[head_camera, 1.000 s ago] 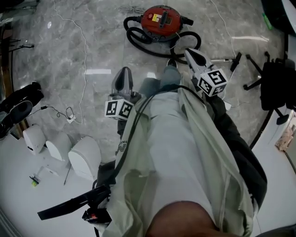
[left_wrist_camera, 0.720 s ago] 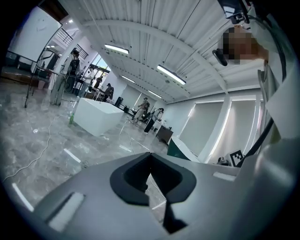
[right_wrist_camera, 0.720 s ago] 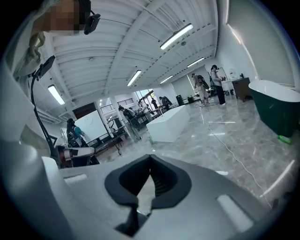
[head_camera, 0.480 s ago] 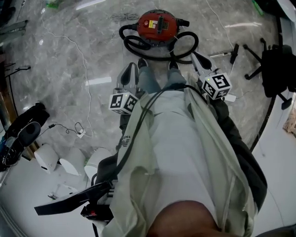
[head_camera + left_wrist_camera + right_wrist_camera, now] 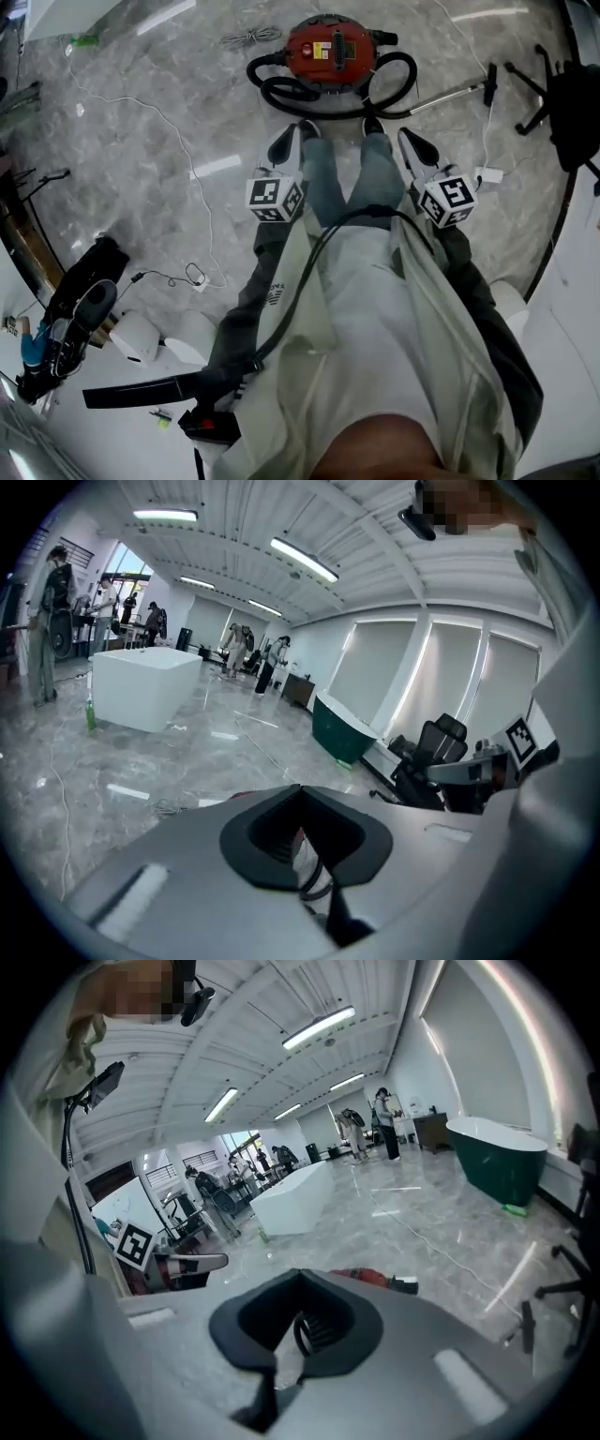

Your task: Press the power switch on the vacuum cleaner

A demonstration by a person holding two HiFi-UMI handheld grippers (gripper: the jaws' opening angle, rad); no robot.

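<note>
The red vacuum cleaner sits on the marble floor at the top of the head view, with its black hose looped around it. The person's shoes stand just short of the hose. My left gripper points at the floor left of the legs and short of the vacuum, jaws shut with nothing in them. My right gripper hangs right of the legs, also shut and holding nothing. The right gripper view shows the vacuum's red body just past the closed jaws. The switch itself is too small to make out.
A metal wand runs right from the hose toward an office chair. A coiled cable lies left of the vacuum and a thin white cord crosses the floor. White rounded units and black gear lie at lower left.
The person has walked up to the vacuum, and the feet now stand at the hose. Both grippers have sunk lower in the head view and stayed shut.
</note>
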